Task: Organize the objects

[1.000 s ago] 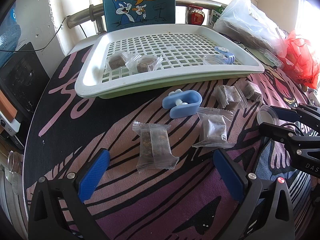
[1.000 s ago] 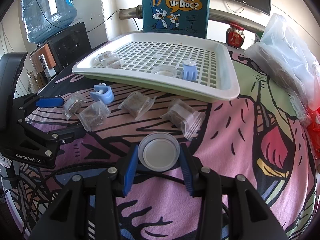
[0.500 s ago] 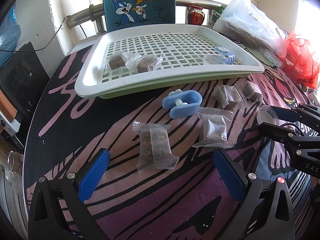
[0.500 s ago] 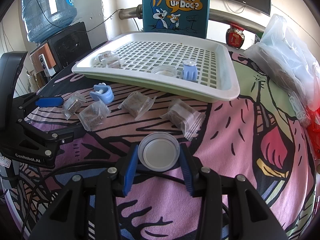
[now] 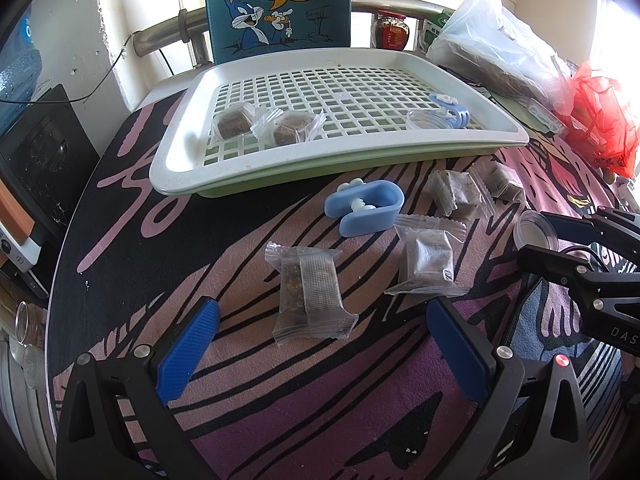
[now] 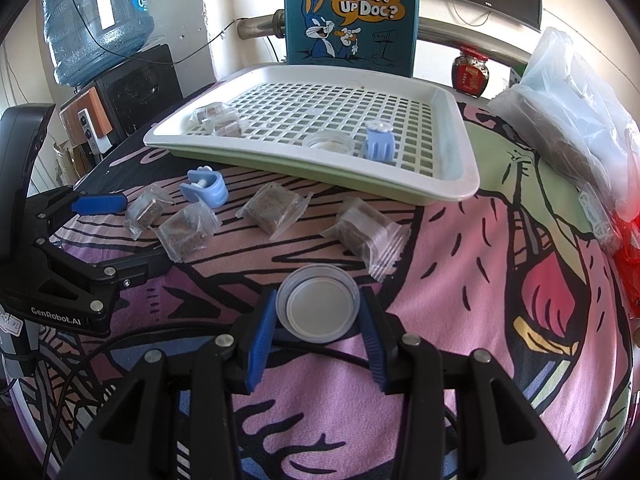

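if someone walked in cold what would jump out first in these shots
Likely the teal cartoon rabbit box standing behind the white slotted tray, which already holds two wrapped snack blocks, a clear cup and a blue clip. Next, the right gripper near the bottom of its view, closed on a clear round lid. Four wrapped blocks and another blue clip lie loose on the patterned cloth, in front of the open left gripper.
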The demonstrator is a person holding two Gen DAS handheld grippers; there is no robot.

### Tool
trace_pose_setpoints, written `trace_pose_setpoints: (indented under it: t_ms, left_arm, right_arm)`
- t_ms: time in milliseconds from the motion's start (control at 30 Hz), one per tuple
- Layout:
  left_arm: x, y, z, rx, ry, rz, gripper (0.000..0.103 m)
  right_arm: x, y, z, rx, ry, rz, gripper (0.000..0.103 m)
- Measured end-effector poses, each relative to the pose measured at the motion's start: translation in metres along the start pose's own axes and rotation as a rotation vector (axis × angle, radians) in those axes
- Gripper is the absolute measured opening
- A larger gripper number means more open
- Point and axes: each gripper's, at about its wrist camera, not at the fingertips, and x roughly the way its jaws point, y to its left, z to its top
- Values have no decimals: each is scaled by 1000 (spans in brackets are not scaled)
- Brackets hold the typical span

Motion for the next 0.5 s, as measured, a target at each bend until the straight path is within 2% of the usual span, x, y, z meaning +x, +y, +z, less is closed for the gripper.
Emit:
trace_pose_setpoints:
  t_ms: [500]
  left_arm:
    - [0,0,0,1,0,0,103]
  right_arm:
    - [0,-1,0,10,-2,12,41]
